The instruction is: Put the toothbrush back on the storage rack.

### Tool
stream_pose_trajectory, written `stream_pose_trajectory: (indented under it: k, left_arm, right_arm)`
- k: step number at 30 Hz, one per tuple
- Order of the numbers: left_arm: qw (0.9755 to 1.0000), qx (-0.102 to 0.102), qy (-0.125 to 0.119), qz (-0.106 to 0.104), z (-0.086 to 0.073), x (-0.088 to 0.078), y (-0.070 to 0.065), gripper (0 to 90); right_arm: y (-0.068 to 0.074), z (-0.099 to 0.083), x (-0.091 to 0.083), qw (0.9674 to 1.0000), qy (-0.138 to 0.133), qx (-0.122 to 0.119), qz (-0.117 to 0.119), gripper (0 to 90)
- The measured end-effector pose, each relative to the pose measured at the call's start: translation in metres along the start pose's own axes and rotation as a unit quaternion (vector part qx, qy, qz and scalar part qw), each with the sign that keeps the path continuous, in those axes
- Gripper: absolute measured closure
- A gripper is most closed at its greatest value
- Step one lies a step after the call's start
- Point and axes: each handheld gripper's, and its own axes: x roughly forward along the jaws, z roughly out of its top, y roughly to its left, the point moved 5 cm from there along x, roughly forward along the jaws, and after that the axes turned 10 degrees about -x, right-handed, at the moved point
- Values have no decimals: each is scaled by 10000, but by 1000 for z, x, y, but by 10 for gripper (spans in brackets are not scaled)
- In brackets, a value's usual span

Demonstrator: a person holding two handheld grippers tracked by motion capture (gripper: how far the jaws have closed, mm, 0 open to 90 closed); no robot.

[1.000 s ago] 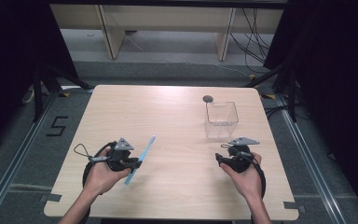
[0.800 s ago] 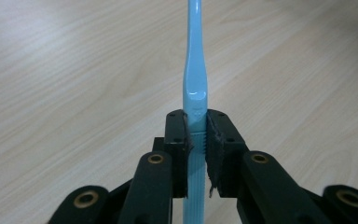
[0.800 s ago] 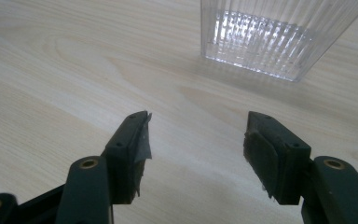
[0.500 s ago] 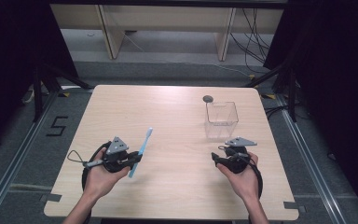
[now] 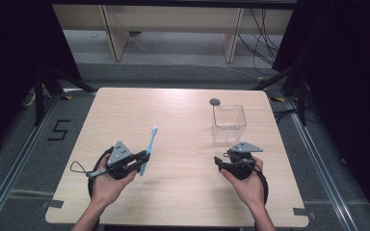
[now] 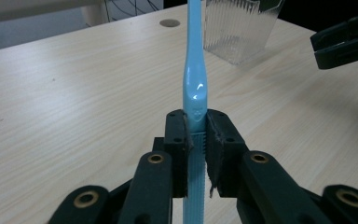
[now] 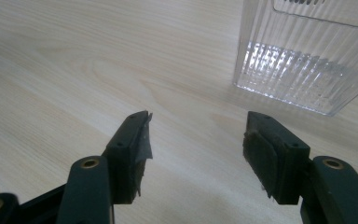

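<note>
A light blue toothbrush [image 5: 150,144] is clamped by its handle in my left gripper [image 5: 143,160], which is shut on it at the table's front left. The brush points away from me, its head raised toward the table's middle. In the left gripper view the pads [image 6: 216,140] press both sides of the toothbrush [image 6: 195,70] handle. My right gripper [image 5: 220,162] rests at the front right, open, with nothing between its fingers. A clear ribbed container [image 5: 229,124] stands just beyond it; in the right gripper view the container [image 7: 307,51] sits up and right of the open right gripper [image 7: 196,140].
A small dark round hole [image 5: 215,101] lies in the wooden table [image 5: 125,110] behind the container. Dark rails and cables run past the table's edges. In the left gripper view the right gripper [image 6: 345,39] shows at the far right.
The toothbrush in my left gripper has swung to point more straight away from me. The right gripper has hardly shifted and stays open.
</note>
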Motion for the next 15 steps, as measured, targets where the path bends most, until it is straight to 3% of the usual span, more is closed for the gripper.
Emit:
stream_pose_trajectory:
  k: [3,4,6,7,9,10,11,12,13,15]
  left_arm:
    - [9999,-23,-158,20,0,0,0,785]
    - [9997,-40,-225,12,0,0,-1,785]
    - [9993,-22,-371,-14,1,0,0,785]
    - [9990,-4,-450,-35,2,0,-1,785]
    - [9984,17,-566,-72,3,0,-3,784]
    - [9978,21,-653,-108,4,0,-4,785]
    - [9973,51,-707,-172,4,0,-4,785]
    - [9965,81,-785,-261,5,1,-5,785]
    - [9962,153,-819,-270,5,1,-5,785]
    - [9961,147,-834,-249,4,0,-5,784]
  right_arm:
    - [3,0,0,10000,-29,71,-7,417]
    - [6,1,2,9998,-59,143,144,417]
    - [7,1,0,9998,-37,175,97,417]
    - [5,2,0,10000,-64,18,33,417]
    - [9,3,-1,9999,-119,74,69,417]
    - [7,3,0,9998,-168,-77,71,417]
    - [7,4,-2,9998,-173,-95,70,417]
    - [10,5,-1,9995,-264,104,119,418]
    - [8,6,-2,9994,-320,-63,134,418]
    - [8,7,-3,9993,-349,-63,109,418]
